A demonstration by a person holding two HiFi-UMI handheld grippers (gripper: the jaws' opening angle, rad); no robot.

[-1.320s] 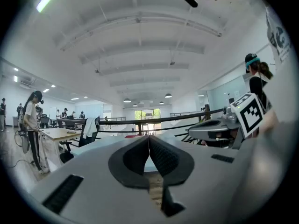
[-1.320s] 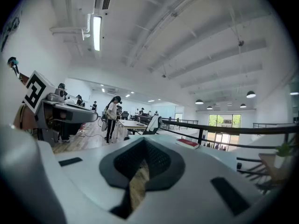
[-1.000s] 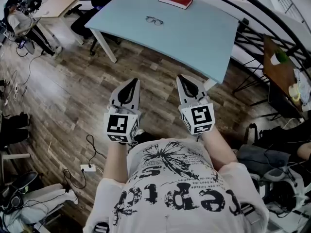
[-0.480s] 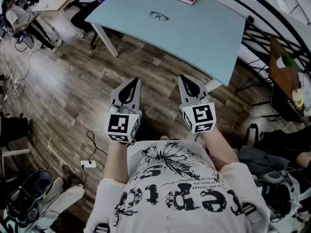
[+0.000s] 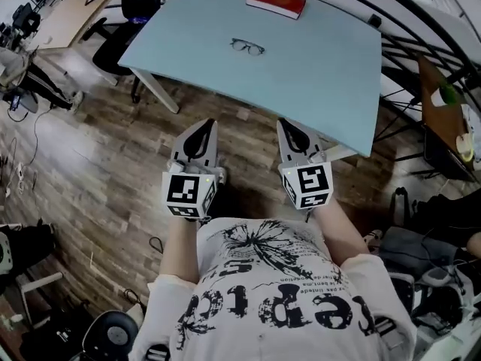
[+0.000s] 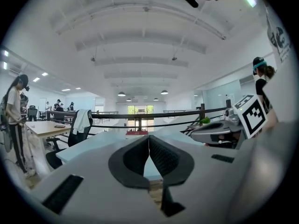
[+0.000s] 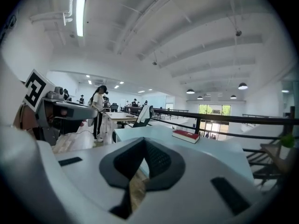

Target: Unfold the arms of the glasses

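Note:
A pair of dark-framed glasses lies on the pale blue table, well ahead of both grippers. My left gripper hangs over the wooden floor just short of the table's near edge, its jaws shut with nothing between them. My right gripper is level with it, also shut and empty. In the left gripper view the closed left gripper points at the table. In the right gripper view the closed right gripper faces the table. The glasses do not show in either gripper view.
A red book lies at the table's far edge, also visible as a red book in the right gripper view. Black railings run along the right. A desk, chairs and people stand to the left. Cables lie on the wooden floor.
Both grippers and the person have moved forward toward the table. The table's near edge now sits just ahead of the fingertips. Both grippers stay shut.

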